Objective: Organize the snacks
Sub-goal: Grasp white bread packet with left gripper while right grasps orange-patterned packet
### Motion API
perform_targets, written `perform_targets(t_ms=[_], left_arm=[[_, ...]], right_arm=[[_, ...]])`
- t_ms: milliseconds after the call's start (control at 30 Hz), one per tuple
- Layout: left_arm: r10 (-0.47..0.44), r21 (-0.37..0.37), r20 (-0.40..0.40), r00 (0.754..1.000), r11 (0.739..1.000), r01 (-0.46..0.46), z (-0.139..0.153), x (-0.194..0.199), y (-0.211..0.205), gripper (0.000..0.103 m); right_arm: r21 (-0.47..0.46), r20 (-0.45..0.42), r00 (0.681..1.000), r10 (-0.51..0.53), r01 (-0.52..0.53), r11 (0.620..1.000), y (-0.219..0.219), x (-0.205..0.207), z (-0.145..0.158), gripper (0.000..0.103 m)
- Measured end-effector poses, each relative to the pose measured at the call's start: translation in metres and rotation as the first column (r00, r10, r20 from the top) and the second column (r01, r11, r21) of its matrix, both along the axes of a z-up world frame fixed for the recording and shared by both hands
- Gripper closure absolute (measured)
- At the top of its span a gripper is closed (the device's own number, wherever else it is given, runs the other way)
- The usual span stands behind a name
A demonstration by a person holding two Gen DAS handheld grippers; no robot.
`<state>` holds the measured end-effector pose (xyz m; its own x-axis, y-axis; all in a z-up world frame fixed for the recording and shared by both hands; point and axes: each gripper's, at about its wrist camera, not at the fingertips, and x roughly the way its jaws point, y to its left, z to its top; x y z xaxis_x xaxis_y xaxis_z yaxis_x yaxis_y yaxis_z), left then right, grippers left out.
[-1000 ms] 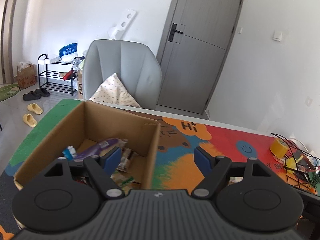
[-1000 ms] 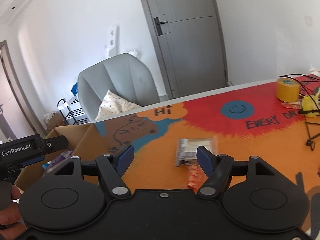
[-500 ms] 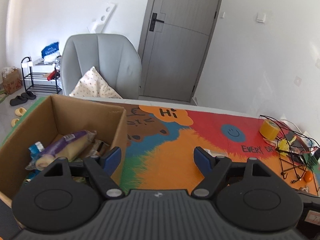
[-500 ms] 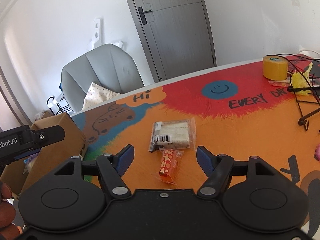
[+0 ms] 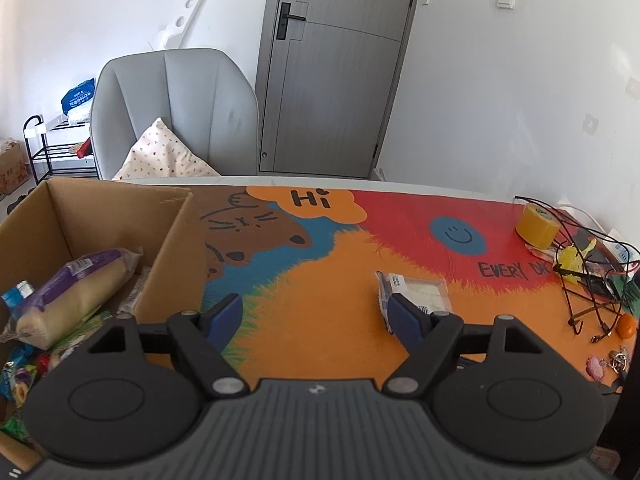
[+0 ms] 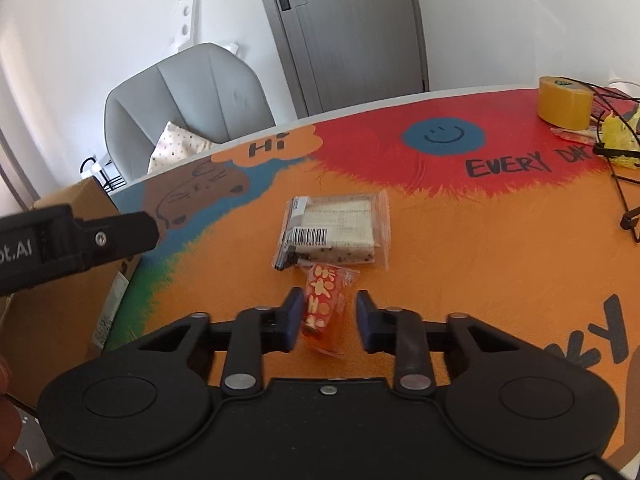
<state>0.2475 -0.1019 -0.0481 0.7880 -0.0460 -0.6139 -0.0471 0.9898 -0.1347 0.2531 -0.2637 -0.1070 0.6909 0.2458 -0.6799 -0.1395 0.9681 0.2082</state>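
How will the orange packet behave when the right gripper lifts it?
Probably light and floppy: the orange packet is a small crinkled film wrapper, so its ends may sag outside the right gripper. The film looks glossy and could slip. Its pillow shape probably won't roll far.

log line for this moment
right gripper: shut on orange snack packet | left gripper: open, empty | clear packet: on table

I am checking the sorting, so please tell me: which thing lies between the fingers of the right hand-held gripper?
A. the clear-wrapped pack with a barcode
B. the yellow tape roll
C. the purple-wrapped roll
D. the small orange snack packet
D: the small orange snack packet sits between the fingers of the right hand-held gripper, just in front of the clear-wrapped pack on the table.
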Motion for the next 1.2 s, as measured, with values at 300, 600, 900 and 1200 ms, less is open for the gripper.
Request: perform_targets(t_ms=[300,600,900,1200], left_arm=[[-0.026,0.034,-0.033,0.999,0.999,0.027,-0.014,0.019,-0.027,0.025],[-0.072,0.065,-0.058,0.996,0.995,0.076,-0.026,0.04,-0.062,0.025],[-0.065,0.071,-0.086,0.994,0.995,0.071,-0.038,0.064,-0.087,0.025],[-0.073,0.08,-0.107,0.992,0.993,0.082,-0.053,0.087,-0.111,0.025]], right_arm=[[0.027,0.017,0.999,-0.05,0.05,0.998,-0.032,-0.001,0.004,0.085],[0.038,0.034,0.991,-0.133,0.131,0.991,-0.074,0.001,0.005,0.085],[0.04,0.041,0.986,-0.162,0.16,0.986,-0.098,0.014,0.003,0.085],[0.038,0.047,0.984,-0.169,0.168,0.985,-0.113,0.03,-0.003,0.083]])
